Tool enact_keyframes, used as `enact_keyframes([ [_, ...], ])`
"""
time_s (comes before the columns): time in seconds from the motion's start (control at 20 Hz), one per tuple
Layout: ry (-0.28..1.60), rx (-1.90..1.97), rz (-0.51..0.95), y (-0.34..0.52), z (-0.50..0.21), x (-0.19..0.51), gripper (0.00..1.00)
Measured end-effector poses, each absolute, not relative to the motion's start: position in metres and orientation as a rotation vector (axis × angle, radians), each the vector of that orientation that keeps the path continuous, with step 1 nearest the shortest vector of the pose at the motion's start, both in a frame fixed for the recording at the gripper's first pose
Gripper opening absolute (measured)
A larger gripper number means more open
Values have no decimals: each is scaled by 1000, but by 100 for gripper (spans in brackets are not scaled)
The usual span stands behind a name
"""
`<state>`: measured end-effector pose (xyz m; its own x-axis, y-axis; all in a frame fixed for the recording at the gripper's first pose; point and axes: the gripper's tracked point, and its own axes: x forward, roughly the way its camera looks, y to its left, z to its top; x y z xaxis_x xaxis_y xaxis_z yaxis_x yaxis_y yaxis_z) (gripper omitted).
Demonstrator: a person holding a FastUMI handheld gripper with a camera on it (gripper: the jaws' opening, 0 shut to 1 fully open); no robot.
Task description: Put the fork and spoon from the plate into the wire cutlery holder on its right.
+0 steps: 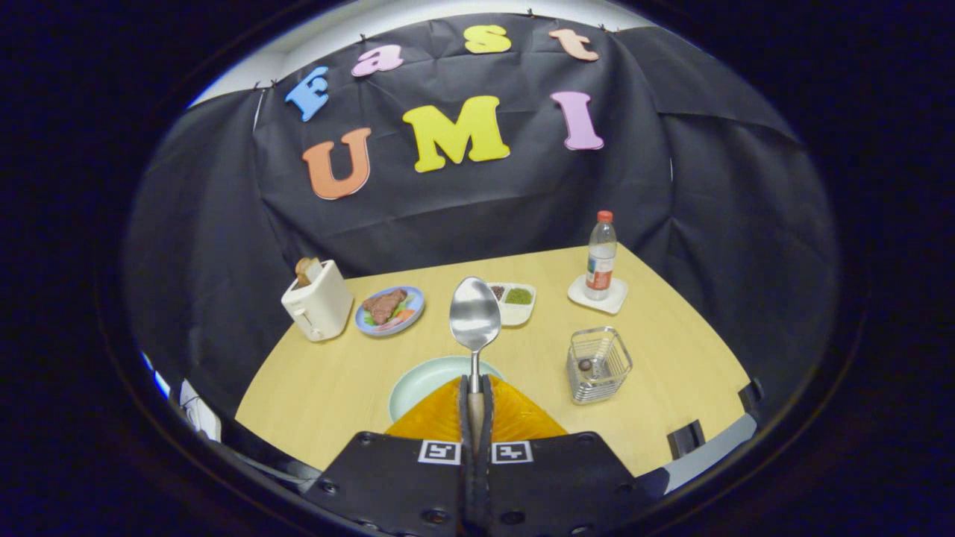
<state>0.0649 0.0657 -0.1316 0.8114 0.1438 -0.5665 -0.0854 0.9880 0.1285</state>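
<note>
The tongs (475, 388) are pressed together on the handle of the spoon (474, 321), both fingers (467, 418) pinching it from either side with no gap between them. The spoon stands nearly upright out of the fingertips, its bowl above and beyond them, hollow side facing the camera, lifted clear of the table (671, 350).

Right under the fingertips lies the pale green plate (418, 380), its far rim showing just ahead of them; the near part is hidden behind the fingers. The spoon's neck crosses the plate's far rim in the view, but the spoon hangs above it, not touching.

The wire cutlery holder (598, 365) stands on the table to the right of the plate and of the tongs, apart from both. Something small and dark sits inside it near the bottom; I cannot tell what it is. I cannot make out the fork from here.

Farther back on the table, behind the spoon's bowl, sits a white divided dish (516, 302) with green and dark contents. To its left is a blue plate (389, 310) with food on it, and left of that a cream toaster (318, 302) with bread sticking out of the top. At the far right a clear bottle (600, 257) with a red cap stands on a white coaster (597, 295), well beyond the cutlery holder.
</note>
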Motion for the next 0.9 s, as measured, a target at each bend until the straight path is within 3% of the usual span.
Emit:
enact_keyframes([
  [0.5, 543, 148, 56, -44, -111, 72, 0],
  [0.9, 655, 194, 17, -91, -163, 102, 0],
])
